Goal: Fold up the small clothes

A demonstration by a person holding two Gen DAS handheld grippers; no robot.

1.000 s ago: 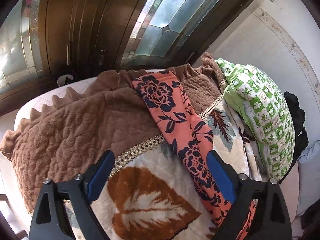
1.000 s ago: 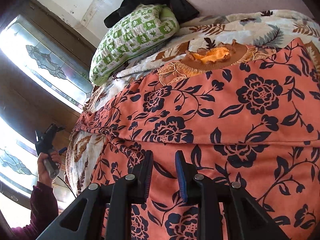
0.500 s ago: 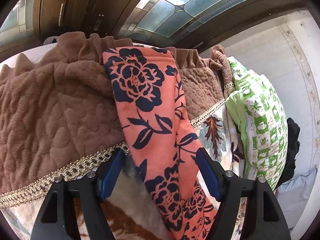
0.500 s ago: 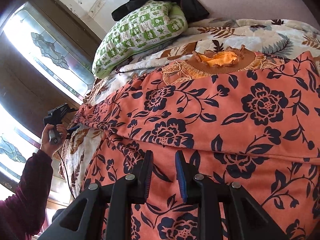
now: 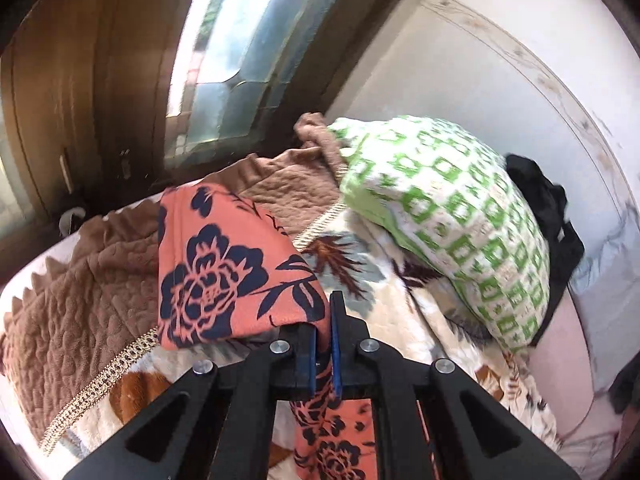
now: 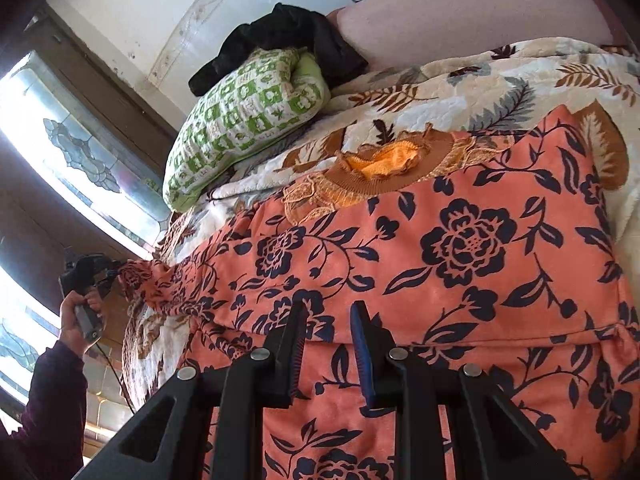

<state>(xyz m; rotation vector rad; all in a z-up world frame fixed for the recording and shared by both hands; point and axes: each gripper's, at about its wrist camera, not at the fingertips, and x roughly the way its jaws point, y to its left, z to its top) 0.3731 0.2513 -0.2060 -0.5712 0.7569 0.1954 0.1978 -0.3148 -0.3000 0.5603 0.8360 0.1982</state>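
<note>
Left wrist: left gripper [image 5: 325,338] pinching sleeve [image 5: 224,264], right wrist: orange collar [image 6: 384,162]

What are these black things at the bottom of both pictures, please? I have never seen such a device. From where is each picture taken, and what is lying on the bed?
The black things are hand-held tongs; a person holds one pair in each hand. Each pair carries a small wide-angle camera looking forward along its two fingers, so each picture shows its own tongs at the bottom.

One picture comes from the left tongs. They are shut on a sleeve of the orange floral garment, lifting it off the bed.

The other picture comes from the right tongs, which hover over the garment's body with a gap between the fingers and nothing pinched. At its left edge you see the person's hand holding the other tongs.

On the bed lie a leaf-patterned blanket, a brown quilt, a green-and-white pillow and a black cloth.
</note>
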